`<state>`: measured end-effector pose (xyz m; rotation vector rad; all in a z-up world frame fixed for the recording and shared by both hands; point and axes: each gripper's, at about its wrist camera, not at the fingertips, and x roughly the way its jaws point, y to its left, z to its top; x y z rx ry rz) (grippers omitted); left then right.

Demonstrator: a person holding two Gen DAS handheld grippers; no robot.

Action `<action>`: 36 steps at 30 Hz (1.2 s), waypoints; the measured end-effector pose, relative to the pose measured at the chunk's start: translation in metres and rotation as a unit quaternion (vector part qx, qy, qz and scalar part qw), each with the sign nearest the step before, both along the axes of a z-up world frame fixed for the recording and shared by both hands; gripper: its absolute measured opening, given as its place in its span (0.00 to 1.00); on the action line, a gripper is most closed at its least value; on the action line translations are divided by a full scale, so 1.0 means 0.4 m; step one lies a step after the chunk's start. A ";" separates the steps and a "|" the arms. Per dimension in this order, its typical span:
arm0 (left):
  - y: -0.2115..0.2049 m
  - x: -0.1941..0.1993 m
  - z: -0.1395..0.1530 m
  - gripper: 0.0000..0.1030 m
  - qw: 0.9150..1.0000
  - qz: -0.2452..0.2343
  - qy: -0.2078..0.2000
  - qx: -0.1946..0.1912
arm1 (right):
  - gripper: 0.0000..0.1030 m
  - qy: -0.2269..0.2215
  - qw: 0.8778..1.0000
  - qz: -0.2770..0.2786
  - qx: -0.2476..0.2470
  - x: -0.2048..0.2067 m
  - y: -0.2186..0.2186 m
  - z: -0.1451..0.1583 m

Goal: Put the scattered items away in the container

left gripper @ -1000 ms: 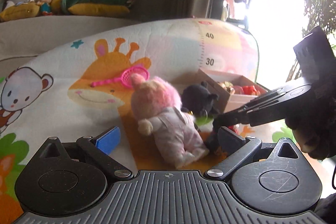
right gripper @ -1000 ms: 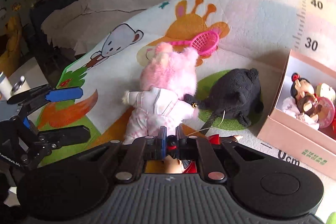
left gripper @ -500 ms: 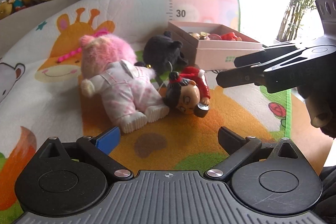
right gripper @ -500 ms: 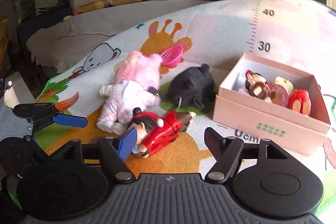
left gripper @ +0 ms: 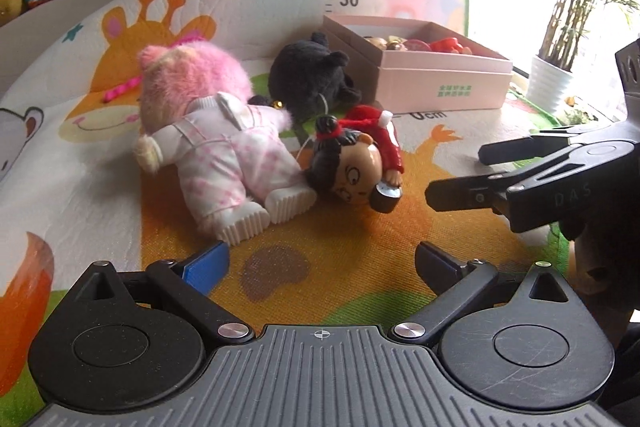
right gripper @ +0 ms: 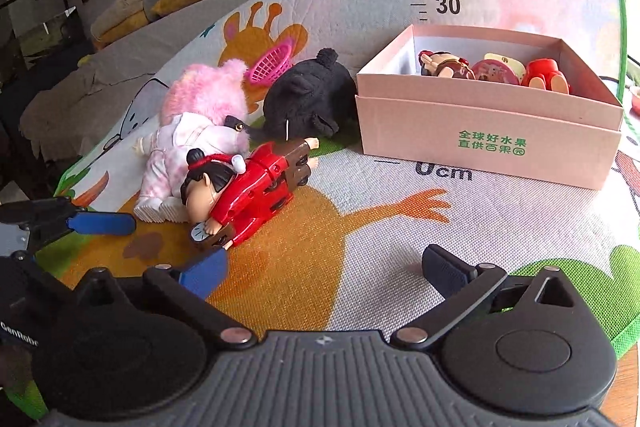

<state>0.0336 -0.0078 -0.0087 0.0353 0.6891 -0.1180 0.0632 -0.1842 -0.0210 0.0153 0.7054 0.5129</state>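
Red doll [right gripper: 256,195] now lies released at frame centre-left, outside the pink box [right gripper: 488,143]; right hand-held gripper [right gripper: 324,267], shut 1 second ago, gapes empty; left hand-held gripper [left gripper: 320,263] likewise; tidying remains.

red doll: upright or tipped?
Tipped. The red doll lies on its side on the play mat, head beside the pink plush's feet, outside the pink box.

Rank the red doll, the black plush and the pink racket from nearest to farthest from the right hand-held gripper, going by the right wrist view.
From the right hand-held gripper:
1. Red doll, lying on the mat just ahead, to the left.
2. Black plush, behind the doll, beside the pink box.
3. Pink racket, farthest back, partly hidden behind the plush toys.
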 end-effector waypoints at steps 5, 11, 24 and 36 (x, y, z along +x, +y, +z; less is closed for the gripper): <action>0.055 -0.013 0.015 0.99 0.999 0.045 -0.012 0.023 | 1.00 0.005 1.000 -0.004 0.021 0.004 -0.012 -0.001; 0.084 -0.006 0.025 0.99 0.997 0.068 -0.014 0.045 | 1.00 0.007 0.999 -0.004 0.034 0.004 -0.020 -0.001; -0.028 0.067 0.051 0.99 0.998 -0.028 -0.048 0.000 | 1.00 0.015 0.992 -0.048 0.119 0.002 -0.062 -0.007; -0.120 0.153 -0.001 0.63 0.995 -0.069 -0.046 0.062 | 1.00 0.037 0.972 -0.079 0.218 0.017 -0.123 -0.024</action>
